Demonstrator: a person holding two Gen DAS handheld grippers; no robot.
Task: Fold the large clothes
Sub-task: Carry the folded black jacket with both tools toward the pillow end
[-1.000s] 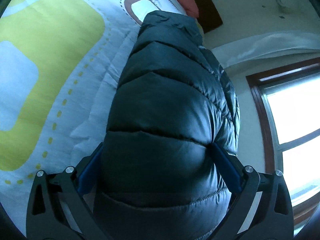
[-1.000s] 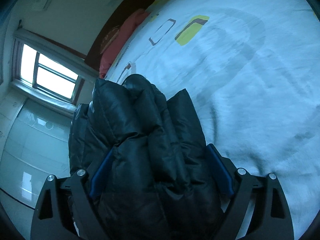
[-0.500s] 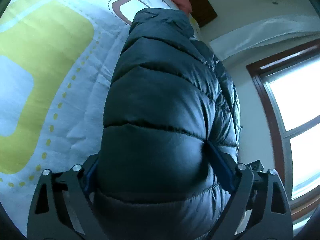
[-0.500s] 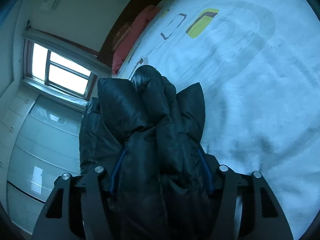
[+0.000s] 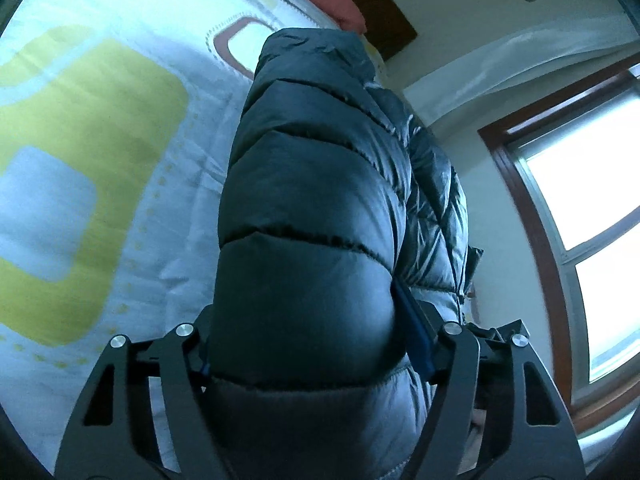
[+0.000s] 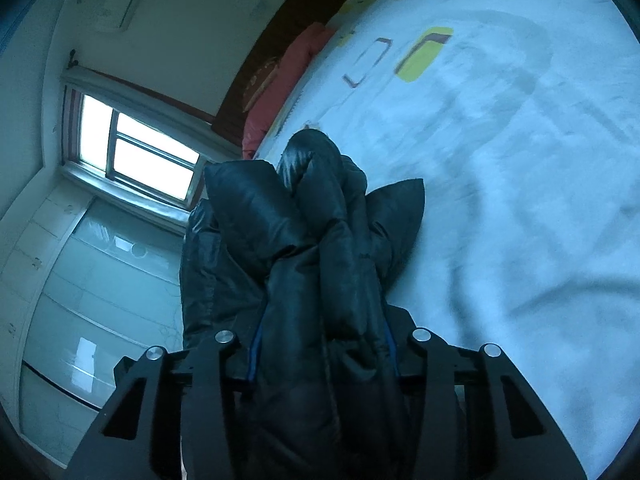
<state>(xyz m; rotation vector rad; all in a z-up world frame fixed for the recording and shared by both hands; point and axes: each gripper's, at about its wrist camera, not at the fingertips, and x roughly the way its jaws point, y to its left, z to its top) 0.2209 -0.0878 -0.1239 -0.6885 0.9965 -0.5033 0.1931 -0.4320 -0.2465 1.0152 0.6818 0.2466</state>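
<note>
Jaws of both the left gripper (image 5: 308,344) and right gripper (image 6: 320,344) are pinching thick bunches of the dark puffer jacket (image 5: 316,208), which is filling the centre of each frame, lifted off the patterned bedspread (image 5: 100,128). Folding is looking partway done, with laying flat and smoothing apparently remaining. A red pillow (image 6: 280,88) is lying at the upper middle and a window (image 6: 136,148) is showing at left, neither obstructing the bed surface.

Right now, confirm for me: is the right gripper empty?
No, the right gripper is shut on a thick bunch of the dark puffer jacket, held above the bedspread.

Black quilted jacket (image 5: 312,208); white bedspread (image 5: 120,128) with yellow blocks; pillow (image 6: 280,84) seemingly red.
</note>
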